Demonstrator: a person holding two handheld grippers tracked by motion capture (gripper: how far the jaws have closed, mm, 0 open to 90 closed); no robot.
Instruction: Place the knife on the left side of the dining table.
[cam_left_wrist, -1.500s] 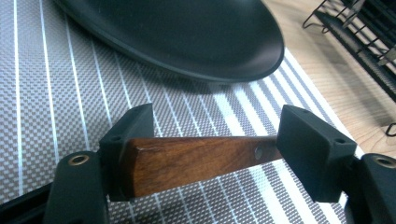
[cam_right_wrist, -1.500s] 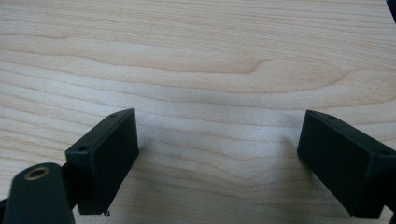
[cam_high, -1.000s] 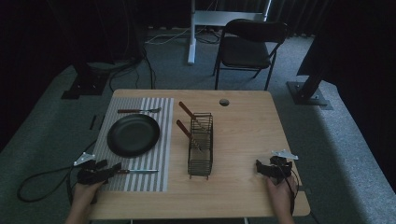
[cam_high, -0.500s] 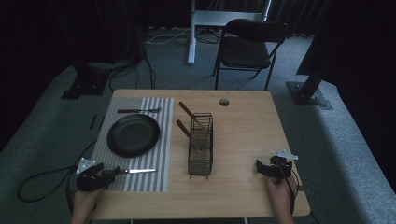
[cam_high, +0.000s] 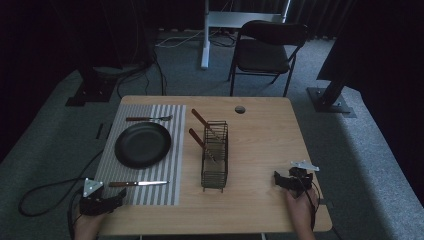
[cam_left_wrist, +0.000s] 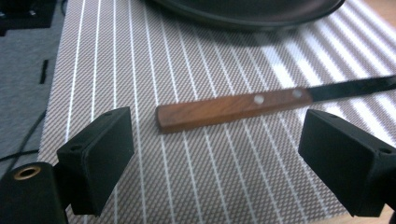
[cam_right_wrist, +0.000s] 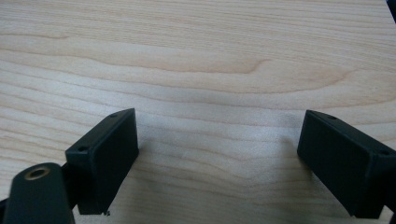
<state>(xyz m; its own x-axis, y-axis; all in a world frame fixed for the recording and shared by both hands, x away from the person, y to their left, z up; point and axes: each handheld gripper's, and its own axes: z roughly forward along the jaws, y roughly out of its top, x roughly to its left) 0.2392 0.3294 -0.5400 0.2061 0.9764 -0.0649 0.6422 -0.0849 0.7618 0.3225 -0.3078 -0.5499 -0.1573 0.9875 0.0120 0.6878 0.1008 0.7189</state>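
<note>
A person's left gripper (cam_high: 116, 199) rests at the near left table corner, jaws spread wide and empty; the right gripper (cam_high: 278, 180), near the right corner, is equally wide over bare wood. Just ahead of the left gripper lies a knife (cam_left_wrist: 261, 103) with a brown wooden handle, two pale rivets and a dark blade, flat on a striped placemat (cam_high: 167, 150). Beyond it sits a black plate (cam_high: 143, 144), then a fork (cam_high: 148, 118). A wire rack (cam_high: 215, 156) stands mid-table (cam_high: 265, 145). A dark chair (cam_high: 267, 50) stands behind on grey carpet.
</note>
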